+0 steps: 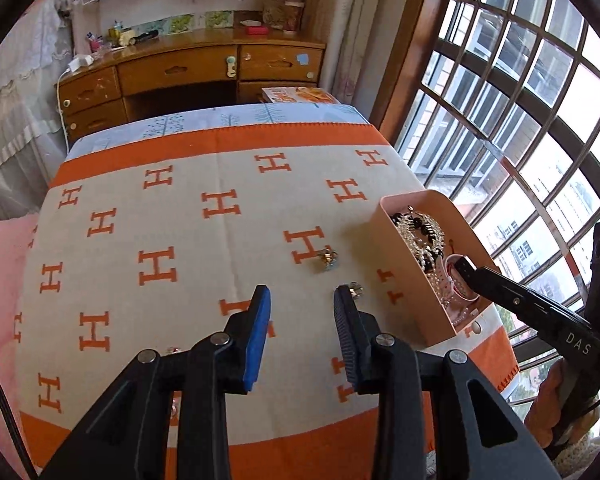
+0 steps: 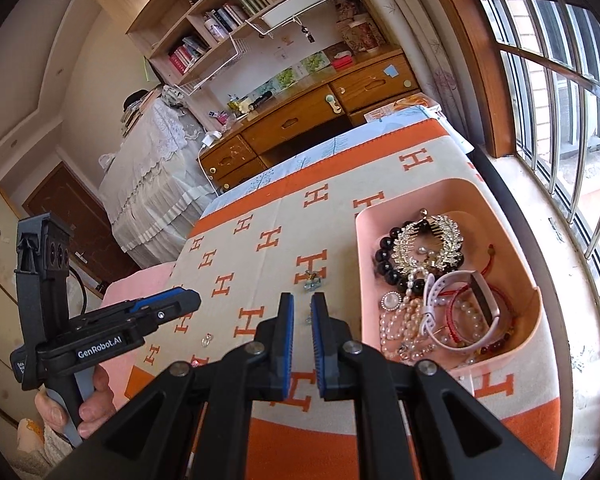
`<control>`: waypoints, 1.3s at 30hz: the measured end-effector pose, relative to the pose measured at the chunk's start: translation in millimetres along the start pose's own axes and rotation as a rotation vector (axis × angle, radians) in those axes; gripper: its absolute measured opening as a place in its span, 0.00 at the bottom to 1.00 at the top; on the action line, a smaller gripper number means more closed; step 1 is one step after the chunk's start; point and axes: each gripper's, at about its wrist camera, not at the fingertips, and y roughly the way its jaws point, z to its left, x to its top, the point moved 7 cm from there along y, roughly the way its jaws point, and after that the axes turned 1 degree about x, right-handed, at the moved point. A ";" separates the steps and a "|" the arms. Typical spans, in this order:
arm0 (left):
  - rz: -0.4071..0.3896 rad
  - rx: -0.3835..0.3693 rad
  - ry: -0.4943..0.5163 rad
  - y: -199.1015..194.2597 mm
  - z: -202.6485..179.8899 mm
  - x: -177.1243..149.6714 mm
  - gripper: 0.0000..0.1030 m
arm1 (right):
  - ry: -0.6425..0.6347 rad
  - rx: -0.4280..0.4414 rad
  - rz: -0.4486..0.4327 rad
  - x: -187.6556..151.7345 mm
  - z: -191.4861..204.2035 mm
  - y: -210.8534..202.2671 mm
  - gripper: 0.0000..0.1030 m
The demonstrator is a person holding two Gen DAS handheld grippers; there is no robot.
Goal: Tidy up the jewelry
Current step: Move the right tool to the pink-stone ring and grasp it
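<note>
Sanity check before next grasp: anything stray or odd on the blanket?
Yes. Three small pieces lie loose on the blanket, outside the pink tray: an earring near an orange H, another at the left tool's fingertip, and a clear ring. Nothing looks damaged.

One pink tray [image 2: 452, 196]; two grippers; several loose trinkets on blanket [image 1: 180, 216].

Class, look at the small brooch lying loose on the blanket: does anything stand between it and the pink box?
Nothing visible does. Only bare blanket separates the brooch from the pink box; its near wall must be cleared, though.
</note>
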 end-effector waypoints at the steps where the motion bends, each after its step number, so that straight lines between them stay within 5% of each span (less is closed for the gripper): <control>1: -0.011 0.010 -0.014 -4.6 8.0 0.2 0.31 | -0.008 0.001 0.002 -0.8 4.1 0.8 0.09; 11: -0.069 0.099 -0.147 -35.2 84.6 -15.5 0.32 | -0.086 0.005 0.039 -10.2 36.8 13.8 0.09; 19: 0.023 0.125 -0.193 -17.3 121.6 -64.3 0.32 | -0.152 0.029 0.130 -30.5 68.1 48.1 0.09; 26: 0.088 0.089 -0.079 7.3 115.7 -105.9 0.32 | -0.218 0.062 0.239 -58.9 96.8 88.7 0.09; 39: 0.105 0.013 0.238 34.2 103.1 -114.9 0.32 | -0.260 0.071 0.329 -88.4 114.3 123.4 0.09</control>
